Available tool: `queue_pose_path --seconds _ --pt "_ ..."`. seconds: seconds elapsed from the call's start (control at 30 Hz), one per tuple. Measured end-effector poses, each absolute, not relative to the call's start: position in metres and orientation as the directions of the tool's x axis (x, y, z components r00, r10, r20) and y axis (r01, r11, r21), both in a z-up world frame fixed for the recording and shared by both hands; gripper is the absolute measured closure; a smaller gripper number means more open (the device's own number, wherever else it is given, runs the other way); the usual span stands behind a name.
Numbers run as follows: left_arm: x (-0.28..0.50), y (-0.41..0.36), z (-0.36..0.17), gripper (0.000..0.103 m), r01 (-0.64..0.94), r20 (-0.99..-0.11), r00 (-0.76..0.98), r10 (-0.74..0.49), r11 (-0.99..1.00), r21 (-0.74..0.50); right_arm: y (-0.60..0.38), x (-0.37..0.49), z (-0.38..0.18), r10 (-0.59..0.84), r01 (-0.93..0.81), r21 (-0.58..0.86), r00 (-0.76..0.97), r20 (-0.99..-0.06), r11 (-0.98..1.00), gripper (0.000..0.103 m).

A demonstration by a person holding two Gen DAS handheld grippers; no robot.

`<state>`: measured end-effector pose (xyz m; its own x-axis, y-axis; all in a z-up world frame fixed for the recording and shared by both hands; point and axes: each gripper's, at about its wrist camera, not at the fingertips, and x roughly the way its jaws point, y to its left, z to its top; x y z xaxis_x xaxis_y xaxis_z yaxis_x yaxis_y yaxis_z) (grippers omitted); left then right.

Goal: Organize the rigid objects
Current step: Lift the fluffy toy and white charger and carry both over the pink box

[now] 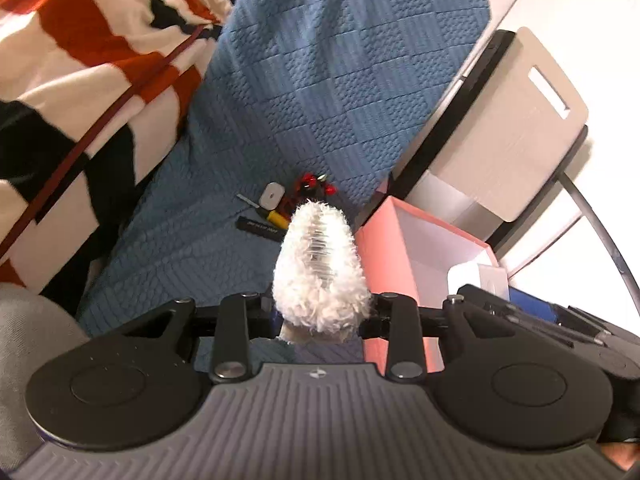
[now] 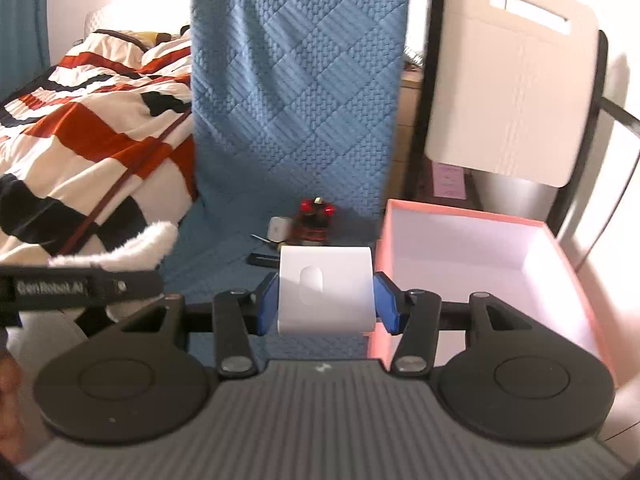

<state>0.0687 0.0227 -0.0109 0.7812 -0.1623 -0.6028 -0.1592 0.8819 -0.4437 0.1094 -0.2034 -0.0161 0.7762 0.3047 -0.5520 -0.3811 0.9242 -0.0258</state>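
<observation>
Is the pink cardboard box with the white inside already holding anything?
No: in the right wrist view the pink cardboard box shows only its bare white inside, with nothing lying in it.

"GenRobot.AI" in pale letters is showing on the black side of the left gripper [image 2: 86, 286], seen at the left edge of the right wrist view. A black bar [image 1: 261, 227] lying on the blue quilt [image 1: 320, 80] is carrying white lettering, too small to read. A pink paper [image 2: 449, 181] beneath the chair is showing print, also illegible.
</observation>
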Motion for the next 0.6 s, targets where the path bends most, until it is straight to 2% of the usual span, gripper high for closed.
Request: queue_pose_path --seconds 0.33,0.6 --pt "0.093 -0.039 0.017 0.065 -0.012 -0.549 0.794 -0.261 0.897 -0.442 -0.251 0.101 0.001 0.261 -0.318 -0.026 0.819 -0.512 0.948 0.05" --pt "0.113 -0.09 0.026 0.065 0.078 -0.538 0.77 -0.343 0.887 -0.455 -0.298 0.1 0.009 0.188 -0.233 -0.028 0.844 -0.502 0.972 0.05"
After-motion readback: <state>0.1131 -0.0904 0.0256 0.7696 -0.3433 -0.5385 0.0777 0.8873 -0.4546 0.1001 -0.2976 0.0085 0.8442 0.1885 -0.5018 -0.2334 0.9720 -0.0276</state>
